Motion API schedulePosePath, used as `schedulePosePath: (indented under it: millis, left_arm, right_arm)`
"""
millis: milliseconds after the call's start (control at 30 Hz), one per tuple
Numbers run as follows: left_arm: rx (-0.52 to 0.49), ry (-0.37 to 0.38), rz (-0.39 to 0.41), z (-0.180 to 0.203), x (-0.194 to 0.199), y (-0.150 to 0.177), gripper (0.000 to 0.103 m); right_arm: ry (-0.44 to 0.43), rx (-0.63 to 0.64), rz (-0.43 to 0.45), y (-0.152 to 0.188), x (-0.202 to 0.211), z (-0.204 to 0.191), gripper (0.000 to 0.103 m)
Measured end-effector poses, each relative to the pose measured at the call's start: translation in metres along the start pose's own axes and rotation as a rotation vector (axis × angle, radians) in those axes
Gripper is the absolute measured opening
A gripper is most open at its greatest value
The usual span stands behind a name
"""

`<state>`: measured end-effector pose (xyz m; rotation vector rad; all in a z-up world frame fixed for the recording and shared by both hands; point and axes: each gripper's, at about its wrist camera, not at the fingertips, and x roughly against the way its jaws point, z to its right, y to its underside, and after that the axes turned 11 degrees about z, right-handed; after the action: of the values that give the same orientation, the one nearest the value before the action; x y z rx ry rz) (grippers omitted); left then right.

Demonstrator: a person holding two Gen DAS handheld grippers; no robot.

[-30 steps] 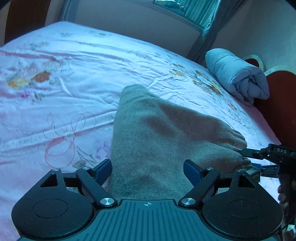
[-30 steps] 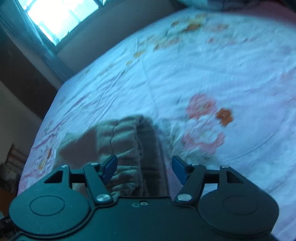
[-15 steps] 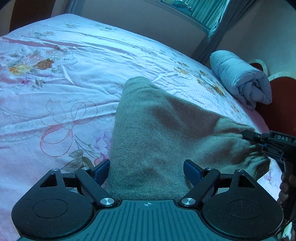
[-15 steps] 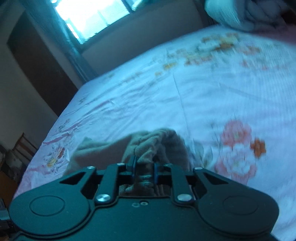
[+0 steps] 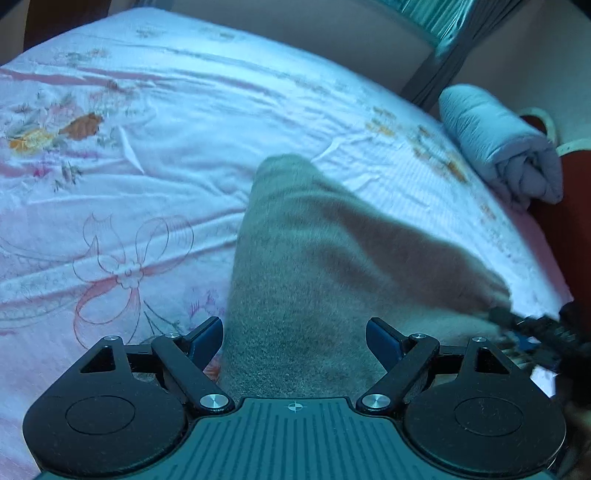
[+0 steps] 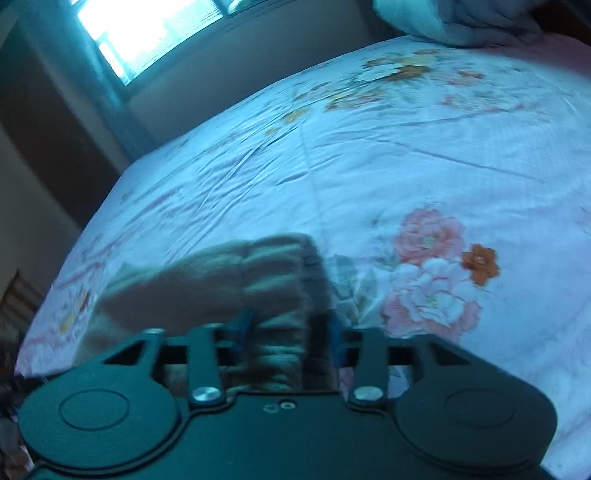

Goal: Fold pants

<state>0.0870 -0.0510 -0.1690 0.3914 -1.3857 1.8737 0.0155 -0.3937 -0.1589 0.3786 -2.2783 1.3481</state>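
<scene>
Grey-brown fleece pants (image 5: 314, 258) lie folded lengthwise on the flowered bedsheet (image 5: 147, 184), running away from me. My left gripper (image 5: 295, 339) hovers open over their near end, one finger on each side of the cloth and neither touching it. In the right wrist view the gathered waistband (image 6: 258, 273) sits between the fingers of my right gripper (image 6: 288, 332). Its jaws are opening, and the blue pads stand apart from the cloth in a blurred picture. That gripper's tip (image 5: 517, 321) also shows at the pants' right corner in the left wrist view.
A rolled pale-blue blanket (image 5: 498, 147) lies at the far right of the bed against a red-brown headboard (image 5: 569, 221). A bright window (image 6: 147, 33) and a wall stand behind the bed. The bed's right edge runs close to the waistband.
The right gripper shut on the waistband half a second ago and its jaws have now parted again. In the left wrist view it sits lower and further right. The left gripper shifted slightly.
</scene>
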Motion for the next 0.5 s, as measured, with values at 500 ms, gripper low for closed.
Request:
schedulePosePath:
  millis: [500]
  left_arm:
    - [-0.109,-0.042,0.023,0.02,0.018,-0.005,0.089]
  right_arm:
    - [0.025,0.045,-0.075,0.017,0.045,-0.013,0.055]
